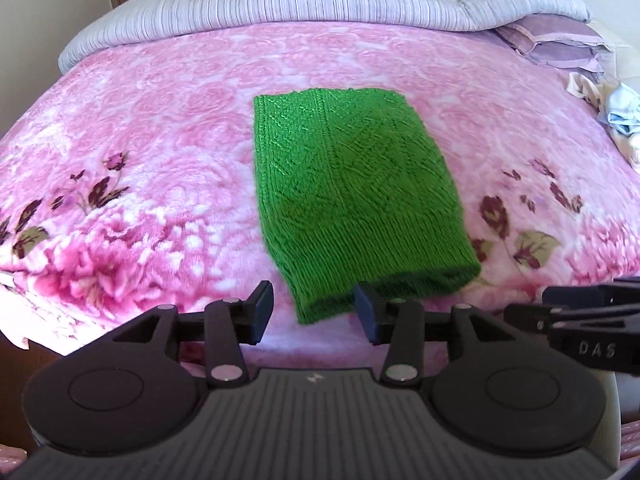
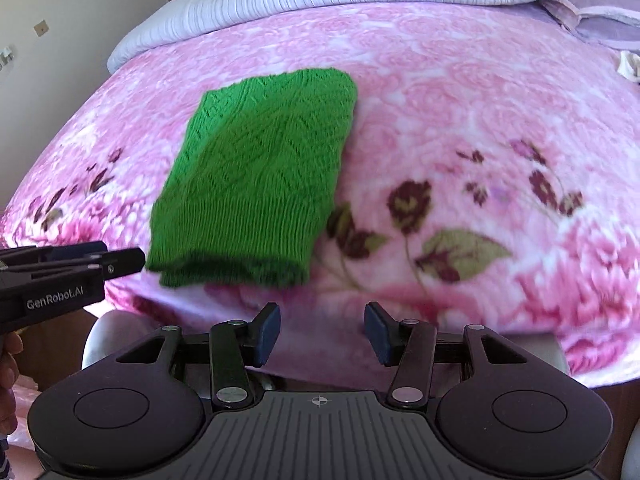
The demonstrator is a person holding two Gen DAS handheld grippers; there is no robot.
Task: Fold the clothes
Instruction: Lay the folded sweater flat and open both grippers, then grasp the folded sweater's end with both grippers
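A green knitted garment (image 1: 352, 200) lies folded into a neat rectangle on the pink floral blanket (image 1: 160, 140); it also shows in the right wrist view (image 2: 260, 176). My left gripper (image 1: 314, 314) is open and empty, just in front of the garment's near edge, not touching it. My right gripper (image 2: 322, 334) is open and empty, near the bed's front edge, to the right of the garment's near corner. The right gripper shows at the right edge of the left wrist view (image 1: 580, 320). The left gripper shows at the left of the right wrist view (image 2: 72, 272).
A striped grey-white quilt (image 1: 320, 4) lies rolled along the bed's far side. A purple pillow (image 1: 556, 40) and a heap of light clothes (image 1: 608, 112) sit at the far right. A wall and wooden doors stand at the back left.
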